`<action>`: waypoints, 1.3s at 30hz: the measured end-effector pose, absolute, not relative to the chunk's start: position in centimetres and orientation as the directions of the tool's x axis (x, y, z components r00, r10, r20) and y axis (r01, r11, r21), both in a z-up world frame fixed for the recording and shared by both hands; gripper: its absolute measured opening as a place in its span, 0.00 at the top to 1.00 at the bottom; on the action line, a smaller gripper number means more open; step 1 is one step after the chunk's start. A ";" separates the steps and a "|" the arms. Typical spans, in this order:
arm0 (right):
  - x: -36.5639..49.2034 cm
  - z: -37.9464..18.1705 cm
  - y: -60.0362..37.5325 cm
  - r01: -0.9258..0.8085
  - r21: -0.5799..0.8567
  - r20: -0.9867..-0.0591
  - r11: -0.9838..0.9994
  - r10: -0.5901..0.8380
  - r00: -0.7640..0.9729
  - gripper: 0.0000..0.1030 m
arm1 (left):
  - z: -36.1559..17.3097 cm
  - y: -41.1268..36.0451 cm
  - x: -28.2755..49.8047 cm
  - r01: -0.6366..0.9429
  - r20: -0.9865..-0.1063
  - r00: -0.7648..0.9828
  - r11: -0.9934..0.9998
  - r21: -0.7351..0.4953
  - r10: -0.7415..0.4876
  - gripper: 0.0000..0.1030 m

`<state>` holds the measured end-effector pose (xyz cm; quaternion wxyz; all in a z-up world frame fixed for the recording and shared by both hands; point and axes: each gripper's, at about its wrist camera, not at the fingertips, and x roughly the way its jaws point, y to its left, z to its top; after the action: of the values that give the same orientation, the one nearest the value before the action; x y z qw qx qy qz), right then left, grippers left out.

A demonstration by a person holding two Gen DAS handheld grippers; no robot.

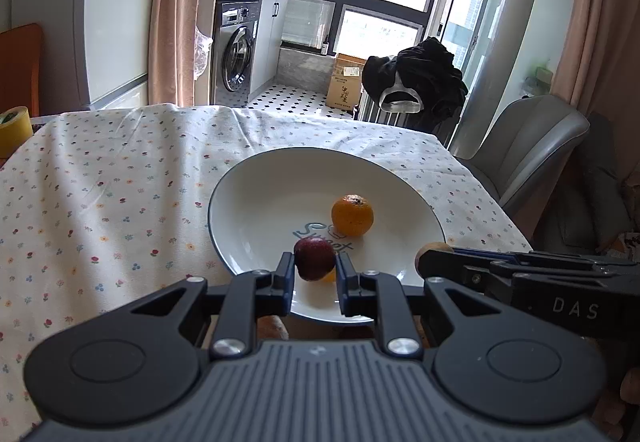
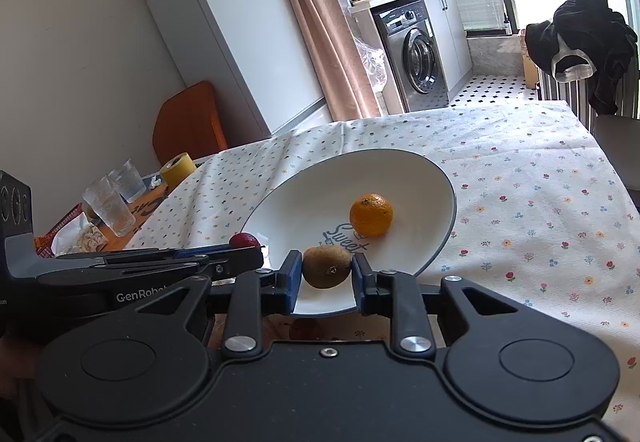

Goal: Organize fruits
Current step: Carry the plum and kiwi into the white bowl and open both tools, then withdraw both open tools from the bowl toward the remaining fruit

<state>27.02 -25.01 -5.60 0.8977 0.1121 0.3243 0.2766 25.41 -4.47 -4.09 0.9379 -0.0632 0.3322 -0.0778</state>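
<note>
Left tool (image 1: 314, 274): clamped on a dark red plum (image 1: 315, 257), held over the near rim of the white plate (image 1: 256, 198).
Right tool (image 2: 326, 278): closed on a brown kiwi (image 2: 327, 266), also at the plate's near edge — beside the left tool.
Already plated: one mandarin (image 1: 352, 215), resting by the printed lettering on the plate, which sits on the floral-clothed table (image 1: 100, 202).
Handling: both fruits look light, rounded and soft — likely to bruise under a hard squeeze; the plum's smooth skin may slip, the kiwi's fuzz grips better.
Hold: across the widest middle, pads (image 2: 294, 278) on opposite flanks.
</note>
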 end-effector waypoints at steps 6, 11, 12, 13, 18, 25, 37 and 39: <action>27.4 -5.7 -25.2 -0.413 0.379 -0.525 0.828 0.560 0.641 0.76 | -4.5 -4.3 25.6 0.091 -0.621 0.761 0.978 -0.187 -0.189 0.77; 27.3 -5.7 -25.0 -0.410 0.379 -0.526 0.830 0.558 0.642 0.76 | -4.3 -3.3 25.0 0.057 -0.629 0.757 0.977 -0.206 -0.177 0.76; 27.3 -5.6 -25.0 -0.411 0.379 -0.525 0.829 0.558 0.643 0.76 | -4.2 -3.1 24.9 0.051 -0.629 0.758 0.977 -0.207 -0.173 0.74; 27.2 -5.6 -24.9 -0.411 0.379 -0.525 0.829 0.558 0.642 0.76 | -4.1 -2.8 24.7 0.043 -0.629 0.759 0.977 -0.209 -0.168 0.71; 27.2 -5.2 -24.6 -0.409 0.384 -0.513 0.828 0.560 0.650 0.70 | -3.6 -1.9 23.5 0.007 -0.619 0.773 0.978 -0.207 -0.136 0.53; 26.0 -4.4 -24.7 -0.386 0.361 -0.493 0.849 0.525 0.694 0.39 | -3.2 -0.6 21.7 -0.071 -0.598 0.800 0.980 -0.188 -0.056 0.25; 24.1 -3.5 -25.3 -0.357 0.367 -0.467 0.859 0.502 0.728 0.03 | -2.4 0.2 19.4 -0.090 -0.566 0.824 0.979 -0.182 -0.030 0.12; 23.9 -3.6 -25.4 -0.345 0.368 -0.470 0.863 0.493 0.733 0.00 | -2.4 0.3 19.1 -0.089 -0.570 0.821 0.978 -0.191 -0.036 0.12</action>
<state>23.89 -25.38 -3.55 0.9217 0.1292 0.2865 0.2272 19.11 0.34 -2.42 0.9484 -0.1049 0.2990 0.0139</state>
